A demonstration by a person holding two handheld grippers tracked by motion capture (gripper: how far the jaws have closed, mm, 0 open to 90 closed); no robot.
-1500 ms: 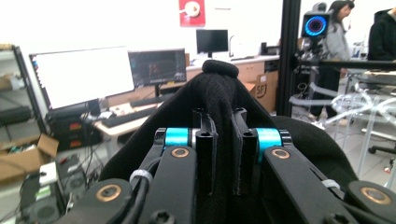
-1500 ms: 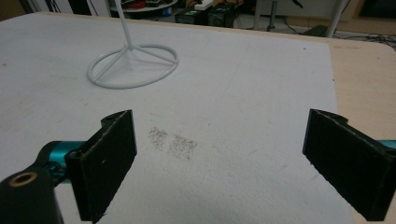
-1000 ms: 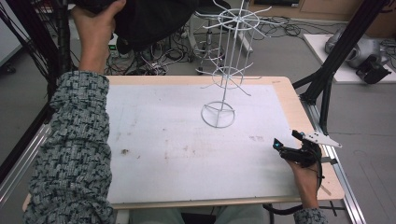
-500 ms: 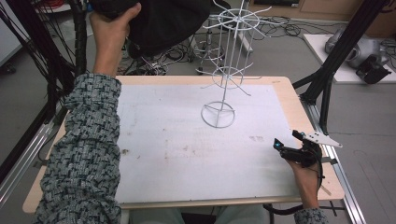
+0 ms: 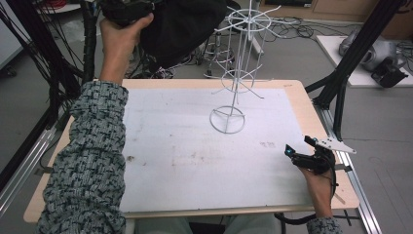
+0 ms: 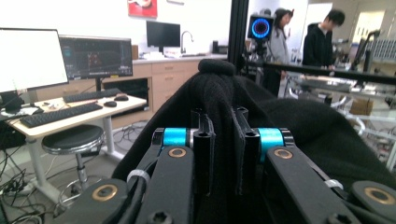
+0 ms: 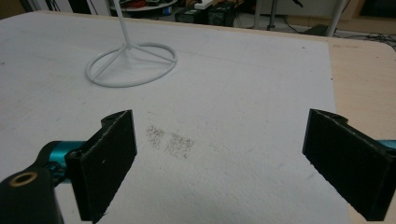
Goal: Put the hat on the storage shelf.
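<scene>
A black knitted garment point(image 5: 182, 24) hangs in the air beyond the table's far edge, and my left gripper point(image 5: 122, 9) is raised at the top left, shut on it. In the left gripper view the two jaws pinch a fold of the black fabric point(image 6: 219, 88), with my left gripper point(image 6: 223, 126) pointing level. A white wire display stand point(image 5: 238, 73) rises from its ring base point(image 5: 227, 119) on the white mat. My right gripper point(image 5: 298, 148) rests low near the table's right edge, jaws wide open and empty. From my right gripper point(image 7: 219, 158), the ring base point(image 7: 130, 63) lies ahead to the left.
The white mat point(image 5: 195, 146) covers most of the wooden table point(image 5: 316, 117). Black frame posts point(image 5: 350, 63) stand to the right and cables trail on the floor behind. A desk with monitors point(image 6: 60, 60) and two people stand far off in the left gripper view.
The left hand has carried the black garment rightward and slightly down, toward the wire stand. The right hand and its open gripper have stayed put.
</scene>
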